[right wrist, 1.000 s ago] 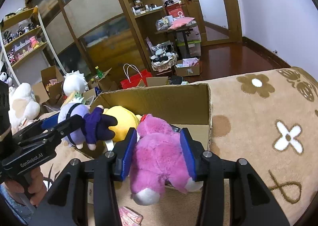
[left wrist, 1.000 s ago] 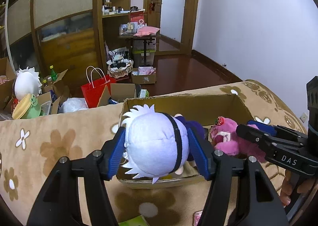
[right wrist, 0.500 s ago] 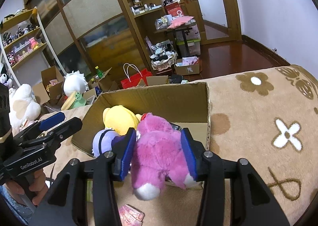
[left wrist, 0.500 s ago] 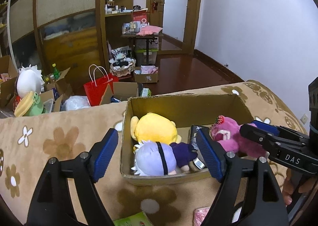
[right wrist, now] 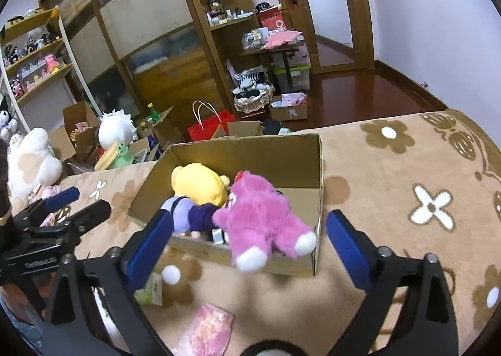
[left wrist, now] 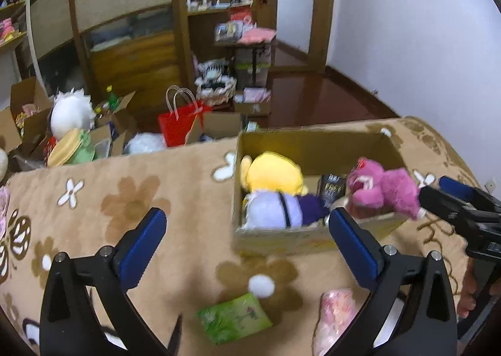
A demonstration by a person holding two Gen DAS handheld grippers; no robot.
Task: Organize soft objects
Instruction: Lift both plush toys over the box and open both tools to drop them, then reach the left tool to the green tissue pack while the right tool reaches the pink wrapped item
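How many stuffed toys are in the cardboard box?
3. A yellow plush toy at the back, a lavender-headed doll in purple in front, and a fuzzy pink bear flopped over the near edge. Others may be hidden underneath.

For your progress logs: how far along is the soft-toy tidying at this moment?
Done: yellow plush and white-haired doll lie in the cardboard box. In hand: nothing; both jaws are open, the pink bear draped over the box's front rim. Left: green packet and pink packet on the blanket.
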